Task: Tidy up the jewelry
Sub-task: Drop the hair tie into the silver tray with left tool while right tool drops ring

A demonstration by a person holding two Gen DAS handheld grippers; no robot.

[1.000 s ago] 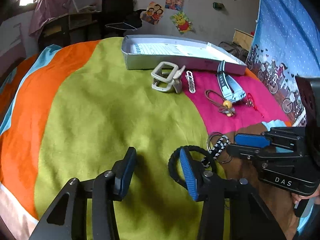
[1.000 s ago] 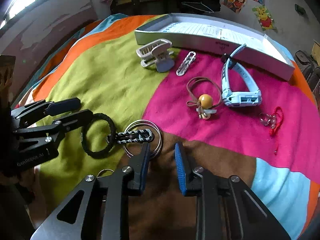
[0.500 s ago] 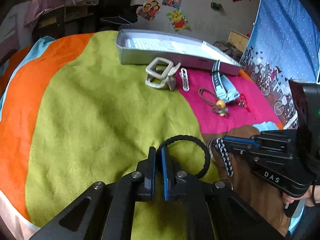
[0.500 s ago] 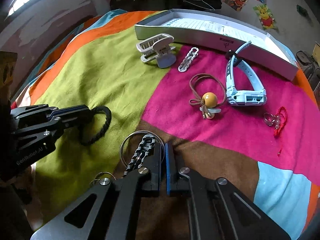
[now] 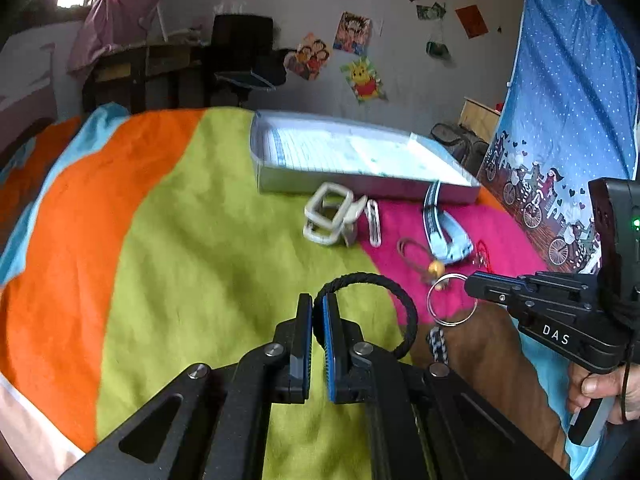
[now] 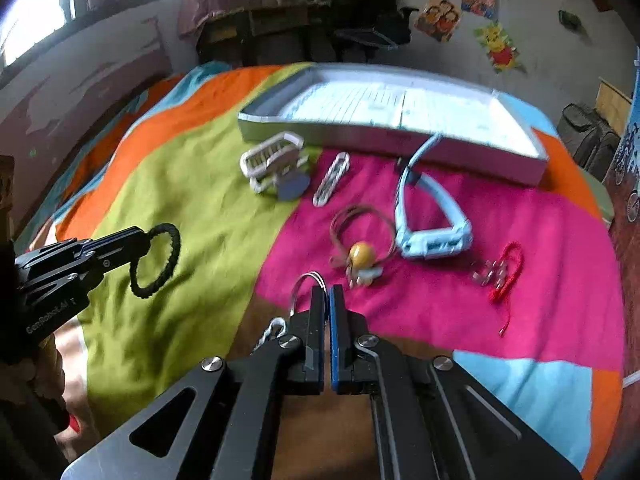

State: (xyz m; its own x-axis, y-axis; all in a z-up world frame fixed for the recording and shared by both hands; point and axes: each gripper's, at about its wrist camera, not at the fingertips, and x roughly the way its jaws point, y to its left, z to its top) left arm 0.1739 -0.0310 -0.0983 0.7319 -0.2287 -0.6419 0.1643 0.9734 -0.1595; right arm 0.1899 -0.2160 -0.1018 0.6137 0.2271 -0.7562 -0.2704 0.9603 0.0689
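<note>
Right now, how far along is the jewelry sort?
Done: nothing; the tray looks empty. In hand: left gripper shut on the black braided bracelet, right gripper shut on the metal rings, both lifted. Left on the blanket: hair claw, chain link, blue watch, bead cord, red string.

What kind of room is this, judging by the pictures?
Most likely a bedroom, perhaps a child's: a bed with a bright patchwork blanket, cartoon posters on the wall, and a desk behind.
</note>
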